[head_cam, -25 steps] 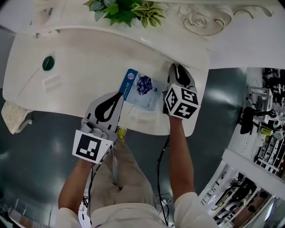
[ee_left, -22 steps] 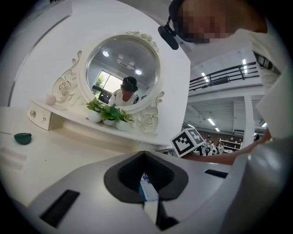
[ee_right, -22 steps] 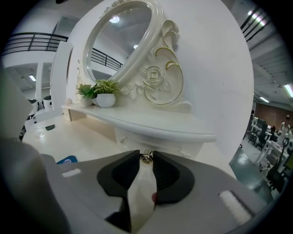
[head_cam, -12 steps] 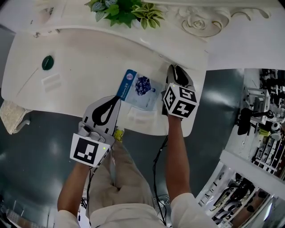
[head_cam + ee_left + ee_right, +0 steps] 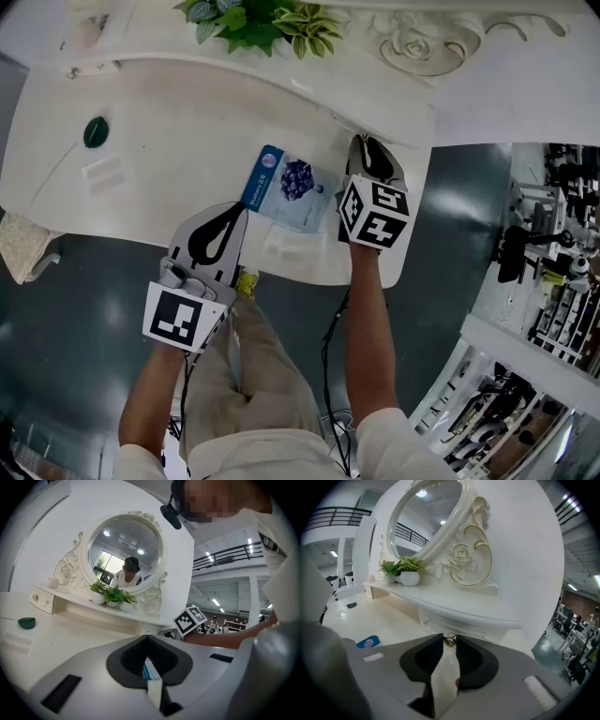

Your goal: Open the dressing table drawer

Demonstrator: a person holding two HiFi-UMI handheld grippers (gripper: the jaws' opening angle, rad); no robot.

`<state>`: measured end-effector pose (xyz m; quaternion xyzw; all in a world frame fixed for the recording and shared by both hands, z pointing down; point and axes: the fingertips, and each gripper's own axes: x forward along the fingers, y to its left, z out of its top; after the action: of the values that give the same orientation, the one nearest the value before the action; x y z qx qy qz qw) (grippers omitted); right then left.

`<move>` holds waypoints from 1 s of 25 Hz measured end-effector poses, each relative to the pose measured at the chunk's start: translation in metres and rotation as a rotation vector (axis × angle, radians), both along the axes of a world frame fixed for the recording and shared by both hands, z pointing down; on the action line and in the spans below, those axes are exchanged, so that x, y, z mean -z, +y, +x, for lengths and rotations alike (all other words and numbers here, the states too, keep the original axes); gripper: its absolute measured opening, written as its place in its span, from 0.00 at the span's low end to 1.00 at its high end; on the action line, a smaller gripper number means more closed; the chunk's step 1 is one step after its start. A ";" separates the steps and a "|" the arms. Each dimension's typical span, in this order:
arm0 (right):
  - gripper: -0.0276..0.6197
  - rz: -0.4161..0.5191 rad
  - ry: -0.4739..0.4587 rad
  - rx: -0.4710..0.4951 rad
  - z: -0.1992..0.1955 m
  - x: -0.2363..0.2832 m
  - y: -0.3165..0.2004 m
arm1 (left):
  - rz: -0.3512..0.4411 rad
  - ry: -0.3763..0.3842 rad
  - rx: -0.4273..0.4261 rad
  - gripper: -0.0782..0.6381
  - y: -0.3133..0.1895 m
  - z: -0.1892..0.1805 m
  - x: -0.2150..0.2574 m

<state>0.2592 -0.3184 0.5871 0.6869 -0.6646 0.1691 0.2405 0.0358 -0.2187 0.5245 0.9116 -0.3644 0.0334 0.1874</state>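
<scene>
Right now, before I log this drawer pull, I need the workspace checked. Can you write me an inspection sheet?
Surface: white dressing-table top, mostly bare.
Job's things: drawer knob under the shelf; drawer looks closed.
Clutter: face-mask packet; small green object; potted plants.
Tools: left tool shut on the packet's edge; right tool shut on the knob.
Cables: black leads hang by the person's legs.
Surroundings: oval mirror; equipment racks at right.

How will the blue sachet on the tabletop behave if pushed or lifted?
The blue sachet looks thin and flat: probably light, and floppy if lifted by one edge. On the smooth white tabletop it would likely slide, not tip or roll.
</scene>
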 end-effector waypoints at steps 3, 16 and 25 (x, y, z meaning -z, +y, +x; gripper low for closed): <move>0.19 0.001 0.000 0.005 0.000 0.000 0.000 | -0.001 0.004 0.000 0.12 0.000 0.002 0.000; 0.18 -0.017 0.010 0.027 -0.001 0.001 0.005 | -0.010 0.007 -0.031 0.12 0.005 0.008 -0.002; 0.18 -0.015 -0.009 0.009 -0.008 0.000 0.024 | -0.009 0.012 -0.050 0.12 0.005 -0.001 -0.003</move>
<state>0.2508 -0.2942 0.5870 0.6813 -0.6675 0.1760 0.2433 0.0349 -0.2133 0.5271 0.9198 -0.3402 0.0342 0.1926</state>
